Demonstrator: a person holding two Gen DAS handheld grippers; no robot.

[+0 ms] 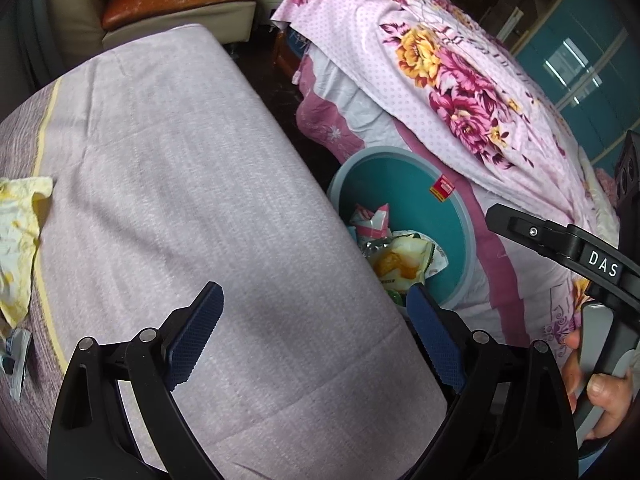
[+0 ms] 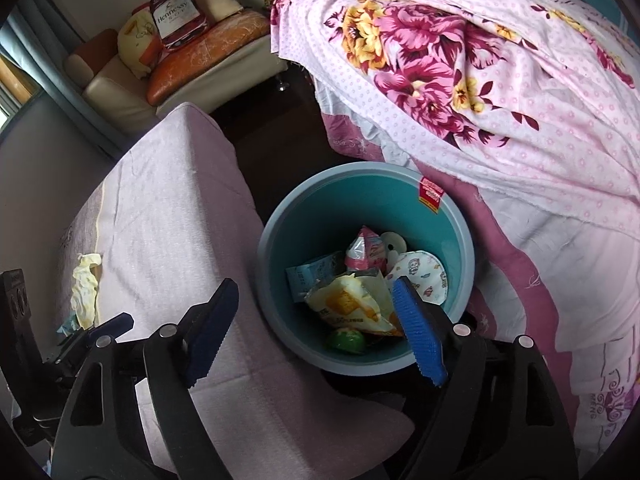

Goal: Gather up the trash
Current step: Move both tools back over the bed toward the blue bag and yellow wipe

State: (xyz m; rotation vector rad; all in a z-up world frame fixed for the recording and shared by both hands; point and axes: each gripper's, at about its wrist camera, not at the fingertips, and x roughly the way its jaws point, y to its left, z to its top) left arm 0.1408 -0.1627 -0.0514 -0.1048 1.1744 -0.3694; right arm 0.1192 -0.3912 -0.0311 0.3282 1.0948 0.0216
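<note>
Both tools are held wide open and empty. Right tool [image 2: 316, 328] is poised above the bin [image 2: 460, 216]; wrappers [image 2: 352, 308] are seen inside. Left tool [image 1: 314, 340] is held beside the bin, over the purple-covered worktop [image 1: 180, 160].

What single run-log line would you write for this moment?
left gripper: open, empty | right gripper: open, empty, above bin | bin: holds wrappers | yellow tissue: on table

Home bedroom: floral bedspread [image 2: 500, 92], sofa [image 2: 168, 76].
</note>
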